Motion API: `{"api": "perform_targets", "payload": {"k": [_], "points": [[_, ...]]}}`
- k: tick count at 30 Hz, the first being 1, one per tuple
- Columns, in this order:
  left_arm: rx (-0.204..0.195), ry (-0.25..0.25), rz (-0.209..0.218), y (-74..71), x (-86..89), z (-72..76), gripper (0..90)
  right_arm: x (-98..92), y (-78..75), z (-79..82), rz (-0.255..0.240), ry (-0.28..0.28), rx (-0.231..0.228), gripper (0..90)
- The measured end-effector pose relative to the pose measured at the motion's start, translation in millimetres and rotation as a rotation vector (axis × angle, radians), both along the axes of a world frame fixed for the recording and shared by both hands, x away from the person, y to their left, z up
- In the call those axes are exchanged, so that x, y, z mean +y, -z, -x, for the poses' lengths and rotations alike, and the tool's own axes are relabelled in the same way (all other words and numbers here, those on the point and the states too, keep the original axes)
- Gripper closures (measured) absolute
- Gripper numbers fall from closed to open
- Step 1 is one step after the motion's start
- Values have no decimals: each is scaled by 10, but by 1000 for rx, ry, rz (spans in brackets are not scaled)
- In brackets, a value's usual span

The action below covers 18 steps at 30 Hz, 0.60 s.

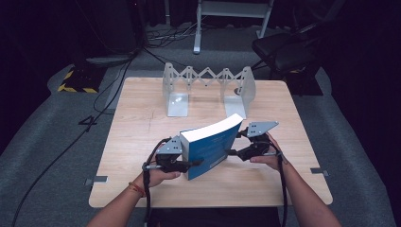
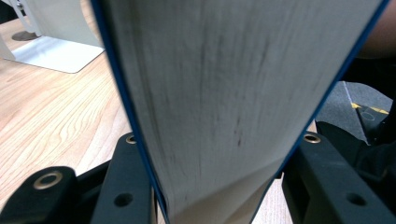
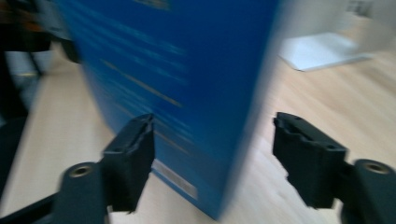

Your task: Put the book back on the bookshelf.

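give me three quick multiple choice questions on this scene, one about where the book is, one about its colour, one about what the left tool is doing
1. Where does the book stand against the metal book rack?
A. inside the rack
B. on the table nearer the person, apart from the rack
C. on the floor

2. What colour is the book's cover?
A. red
B. green
C. blue

3. What is the left tool doing?
A. gripping the book's page edge
B. lying flat on the table with nothing in it
C. holding the rack

Answers:
1. B: the high view shows bare table between book and rack.
2. C: the right tool's own view shows a blue cover, and its jaws stand apart without pressing on the book.
3. A: the left gripper view shows both jaws against the covers with the pages between them.
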<state>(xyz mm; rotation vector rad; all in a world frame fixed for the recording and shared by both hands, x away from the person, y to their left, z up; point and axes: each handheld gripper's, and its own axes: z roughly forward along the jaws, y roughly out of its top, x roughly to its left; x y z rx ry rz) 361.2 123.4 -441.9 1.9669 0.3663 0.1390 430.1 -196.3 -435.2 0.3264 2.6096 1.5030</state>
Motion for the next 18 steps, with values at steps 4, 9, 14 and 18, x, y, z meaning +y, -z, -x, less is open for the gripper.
{"api": "perform_targets", "payload": {"k": [4, 9, 14, 18], "points": [[-25, -41, -23, 6, 41, 58, 583, 156, 41, 21, 20, -20, -16, 279], [-23, -66, -22, 11, 134, 85, 571, 108, 40, 34, 6, -21, -7, 377], [-27, -132, -48, 5, 256, 134, 421, 55, 54, 135, -15, -53, -13, 468], [-47, -163, -67, 2, 328, 173, 449, 15, 72, 172, -39, -59, -6, 516]]}}
